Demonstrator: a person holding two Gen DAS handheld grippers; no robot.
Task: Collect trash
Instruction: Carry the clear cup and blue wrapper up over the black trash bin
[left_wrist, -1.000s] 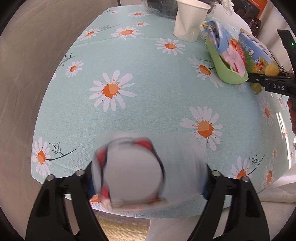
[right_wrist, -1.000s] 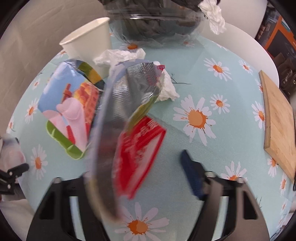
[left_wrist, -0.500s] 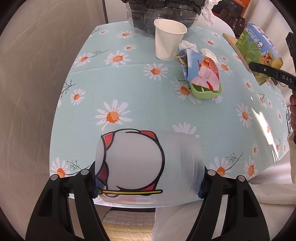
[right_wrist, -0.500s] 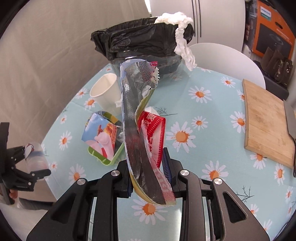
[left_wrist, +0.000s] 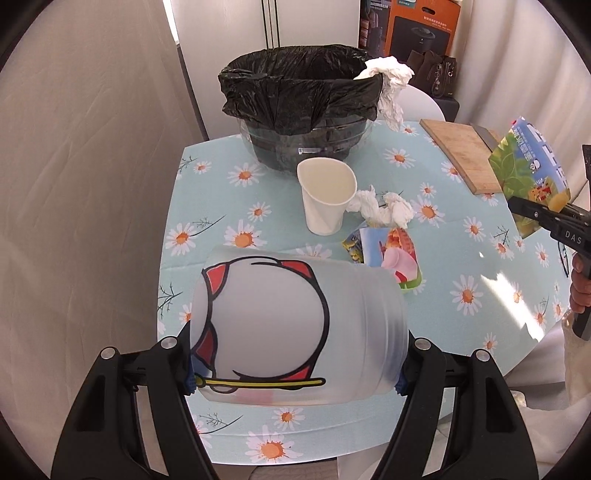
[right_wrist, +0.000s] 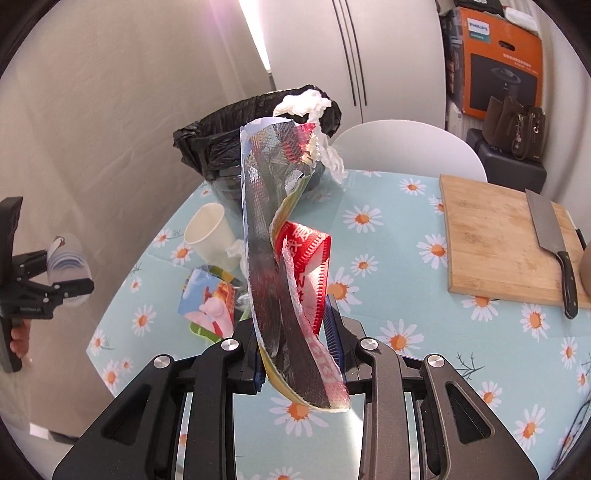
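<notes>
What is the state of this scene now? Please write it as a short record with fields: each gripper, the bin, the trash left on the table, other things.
left gripper: shut on a translucent plastic cup with a cartoon print, held above the table
right gripper: shut on a foil-lined snack wrapper, held upright
bin: black liner, open, at the far side of the table; white tissue hangs over its rim
trash left on table: paper cup, upright; crumpled tissues beside it; colourful packet
other: cutting board with a cleaver on it
</notes>
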